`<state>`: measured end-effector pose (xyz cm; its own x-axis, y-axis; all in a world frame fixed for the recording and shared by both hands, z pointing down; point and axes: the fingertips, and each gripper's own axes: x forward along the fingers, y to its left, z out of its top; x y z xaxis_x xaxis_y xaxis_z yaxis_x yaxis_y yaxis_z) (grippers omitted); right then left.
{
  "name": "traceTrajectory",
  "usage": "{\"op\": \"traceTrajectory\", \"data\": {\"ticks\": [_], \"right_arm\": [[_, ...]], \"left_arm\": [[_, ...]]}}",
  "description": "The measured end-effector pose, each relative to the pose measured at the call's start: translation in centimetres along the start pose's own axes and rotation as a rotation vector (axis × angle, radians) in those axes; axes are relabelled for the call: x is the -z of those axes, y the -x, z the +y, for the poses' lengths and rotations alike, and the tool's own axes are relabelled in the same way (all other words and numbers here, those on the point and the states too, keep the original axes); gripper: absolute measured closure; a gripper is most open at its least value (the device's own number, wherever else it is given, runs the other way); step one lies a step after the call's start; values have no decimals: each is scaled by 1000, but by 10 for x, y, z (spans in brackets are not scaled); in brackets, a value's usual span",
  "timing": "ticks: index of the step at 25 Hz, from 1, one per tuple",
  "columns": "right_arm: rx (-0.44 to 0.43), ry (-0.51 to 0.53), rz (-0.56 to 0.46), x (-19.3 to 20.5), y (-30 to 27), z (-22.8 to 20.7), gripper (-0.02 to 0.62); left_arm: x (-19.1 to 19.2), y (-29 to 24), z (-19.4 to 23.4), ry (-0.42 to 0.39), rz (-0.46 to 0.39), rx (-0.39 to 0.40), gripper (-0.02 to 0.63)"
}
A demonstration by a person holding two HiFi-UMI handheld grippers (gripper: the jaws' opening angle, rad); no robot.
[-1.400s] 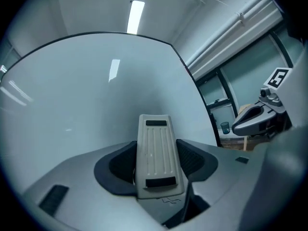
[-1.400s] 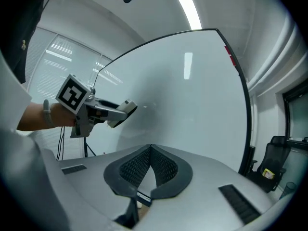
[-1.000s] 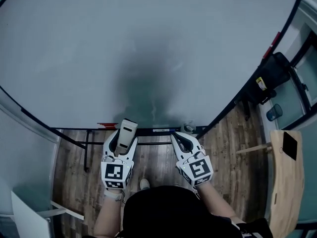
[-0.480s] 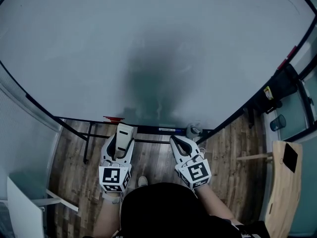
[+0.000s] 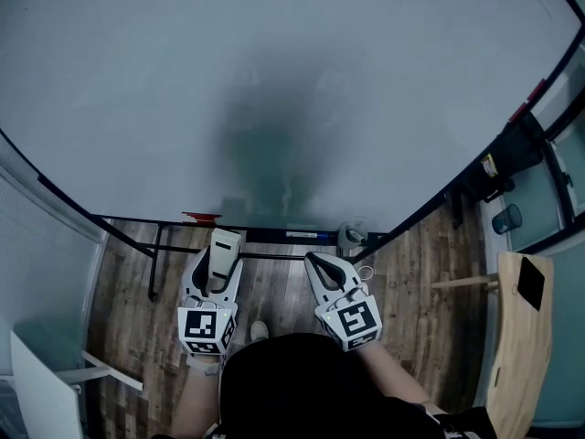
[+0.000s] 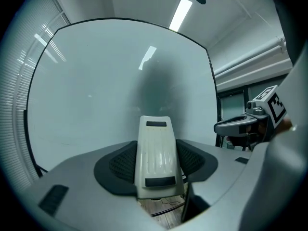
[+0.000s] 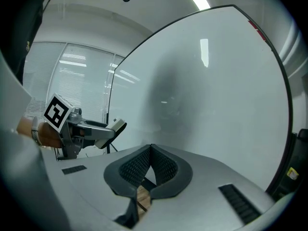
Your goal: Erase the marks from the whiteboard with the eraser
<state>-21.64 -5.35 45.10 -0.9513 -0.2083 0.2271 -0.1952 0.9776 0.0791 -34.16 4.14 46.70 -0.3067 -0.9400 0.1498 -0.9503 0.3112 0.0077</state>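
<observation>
While left claw (image 5: 222,248) clamps white eraser (image 6: 155,153), right claw (image 7: 150,150) is pinched closed & empty, facing whiteboard (image 5: 274,80).

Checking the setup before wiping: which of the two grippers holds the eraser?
The left gripper: its jaws clamp the white eraser, while the right gripper is shut on nothing.

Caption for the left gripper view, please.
Left gripper, fingers clamped on a white eraser, faces the whiteboard; right gripper at the right edge.
</observation>
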Motion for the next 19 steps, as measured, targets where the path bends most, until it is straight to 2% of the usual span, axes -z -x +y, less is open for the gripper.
{"op": "traceTrajectory", "data": {"ticks": [10, 19], "right_arm": [[17, -25, 15, 9, 5, -3, 568], [20, -8, 14, 10, 7, -11, 568]], "left_arm": [[0, -5, -16, -36, -12, 63, 341], [-1, -10, -21, -33, -13, 62, 339]]}}
